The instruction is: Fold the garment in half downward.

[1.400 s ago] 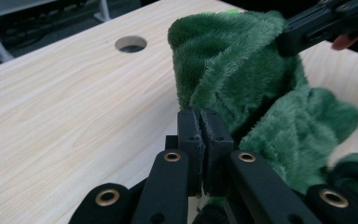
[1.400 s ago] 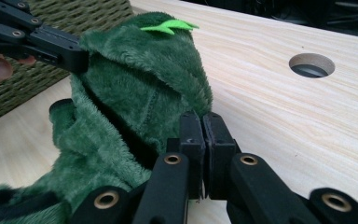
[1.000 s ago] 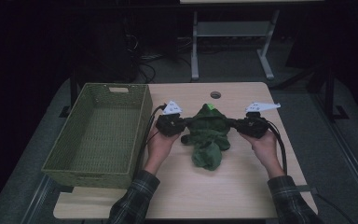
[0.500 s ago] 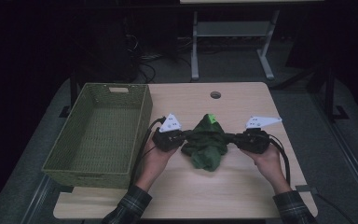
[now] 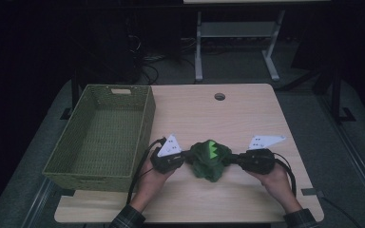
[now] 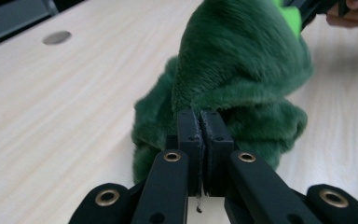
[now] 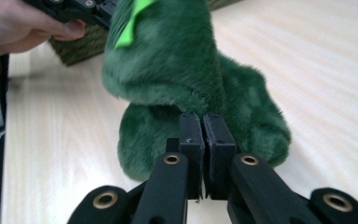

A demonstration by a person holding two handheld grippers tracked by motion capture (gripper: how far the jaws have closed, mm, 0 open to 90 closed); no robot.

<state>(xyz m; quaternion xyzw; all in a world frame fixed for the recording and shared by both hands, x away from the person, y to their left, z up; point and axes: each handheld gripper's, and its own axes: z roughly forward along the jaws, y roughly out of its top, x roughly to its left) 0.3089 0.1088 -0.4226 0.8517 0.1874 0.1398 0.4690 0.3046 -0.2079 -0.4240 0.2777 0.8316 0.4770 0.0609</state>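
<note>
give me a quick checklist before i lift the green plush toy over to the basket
1. Left gripper shut on the green plush toy: ok, jaws pinched on fur.
2. Right gripper shut on the toy: ok, jaws closed on fur.
3. Grip depth: cannot tell, both seem to hold just a fold of fur.
4. Basket open and upright beside the left gripper: ok.
5. Cables free of the toy: ok in the high view.
6. Toy clear of the table: not ok, its underside looks to rest on it.
</note>
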